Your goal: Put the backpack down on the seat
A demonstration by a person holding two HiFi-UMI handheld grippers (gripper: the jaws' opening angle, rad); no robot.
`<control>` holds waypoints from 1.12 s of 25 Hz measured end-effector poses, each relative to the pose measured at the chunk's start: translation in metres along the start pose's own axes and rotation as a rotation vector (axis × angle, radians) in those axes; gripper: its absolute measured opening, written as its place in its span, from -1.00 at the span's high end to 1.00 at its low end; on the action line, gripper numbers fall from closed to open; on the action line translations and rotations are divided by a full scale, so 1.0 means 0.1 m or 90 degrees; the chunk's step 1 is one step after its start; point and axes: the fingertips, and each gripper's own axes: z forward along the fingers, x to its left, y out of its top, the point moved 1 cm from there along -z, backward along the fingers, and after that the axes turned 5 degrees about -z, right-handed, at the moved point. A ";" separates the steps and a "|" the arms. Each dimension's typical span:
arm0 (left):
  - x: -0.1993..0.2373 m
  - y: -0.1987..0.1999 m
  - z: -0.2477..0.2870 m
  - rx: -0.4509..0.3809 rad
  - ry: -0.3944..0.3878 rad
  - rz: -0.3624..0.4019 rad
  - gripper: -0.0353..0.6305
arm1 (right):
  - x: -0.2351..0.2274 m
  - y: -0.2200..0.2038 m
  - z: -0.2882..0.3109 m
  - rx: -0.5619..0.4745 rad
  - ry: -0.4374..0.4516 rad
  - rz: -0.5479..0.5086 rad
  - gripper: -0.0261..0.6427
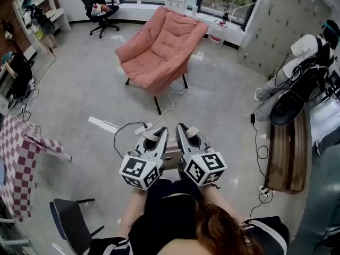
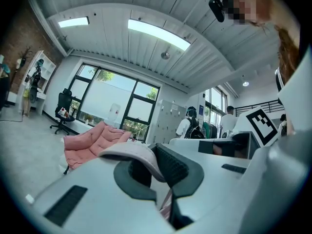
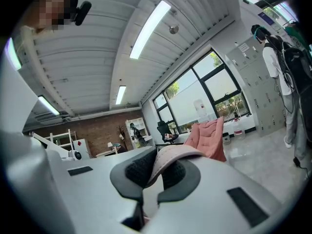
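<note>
The left gripper [image 1: 153, 135] and the right gripper [image 1: 185, 132] are held side by side in the lower middle of the head view, both pointed up the frame toward the seat [image 1: 159, 47], a pink padded chair in the upper middle. Each pair of jaws is clenched on a pale padded strap. In the left gripper view the left strap [image 2: 134, 155] is seen arching over the dark pads and pinched between them. In the right gripper view the right strap [image 3: 171, 156] is pinched the same way.

The backpack [image 1: 171, 157] is judged to hang from these two straps below and between the grippers. Only a small brownish patch of it is shown there, and the rest is hidden by the grippers.

A strap is taken in each gripper, probably so that the load is shared and the bag is kept level and square to the chair. The grippers are kept close together, which suits straps that join at the bag's top.

The seat is well apart from the grippers, with bare floor and a white cable [image 1: 159, 114] between them. The bag is not yet set down. Care is likely needed over the cable, and the grip is best kept until the bag rests on the cushion.
</note>
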 end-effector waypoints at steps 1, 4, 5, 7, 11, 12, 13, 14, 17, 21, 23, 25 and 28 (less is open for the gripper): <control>0.02 0.00 -0.04 0.000 -0.001 0.004 0.83 | 0.04 -0.02 0.01 -0.001 -0.001 0.002 0.83; 0.10 -0.01 -0.15 -0.004 -0.001 0.011 0.83 | 0.14 -0.10 0.04 -0.003 -0.001 0.005 0.83; 0.13 -0.01 -0.17 -0.006 0.001 0.009 0.83 | 0.17 -0.12 0.05 -0.001 0.001 0.007 0.83; 0.18 0.00 -0.22 -0.008 0.005 0.001 0.83 | 0.22 -0.16 0.08 0.010 0.004 0.018 0.83; 0.29 -0.01 -0.30 -0.017 0.020 -0.024 0.83 | 0.31 -0.22 0.15 0.022 0.021 0.025 0.83; 0.33 -0.01 -0.31 -0.018 0.023 -0.030 0.83 | 0.33 -0.23 0.19 0.022 0.028 0.026 0.83; 0.37 -0.02 -0.32 -0.017 0.027 -0.035 0.83 | 0.34 -0.24 0.23 0.024 0.034 0.026 0.83; 0.42 -0.03 -0.33 -0.016 0.032 -0.039 0.83 | 0.36 -0.26 0.27 0.026 0.039 0.025 0.83; 0.56 -0.02 -0.30 -0.012 0.042 -0.046 0.84 | 0.38 -0.27 0.41 0.028 0.043 0.018 0.83; 0.69 0.02 -0.11 -0.008 0.044 -0.037 0.83 | 0.25 -0.24 0.61 0.026 0.038 0.013 0.83; 0.76 0.03 0.01 -0.001 0.040 -0.036 0.83 | 0.15 -0.24 0.71 0.027 0.030 0.024 0.83; 0.83 0.04 0.16 0.004 0.037 -0.039 0.83 | 0.03 -0.24 0.81 0.032 0.024 0.026 0.83; 0.97 0.10 0.40 0.005 0.040 -0.041 0.83 | -0.13 -0.19 1.02 0.035 0.024 0.013 0.83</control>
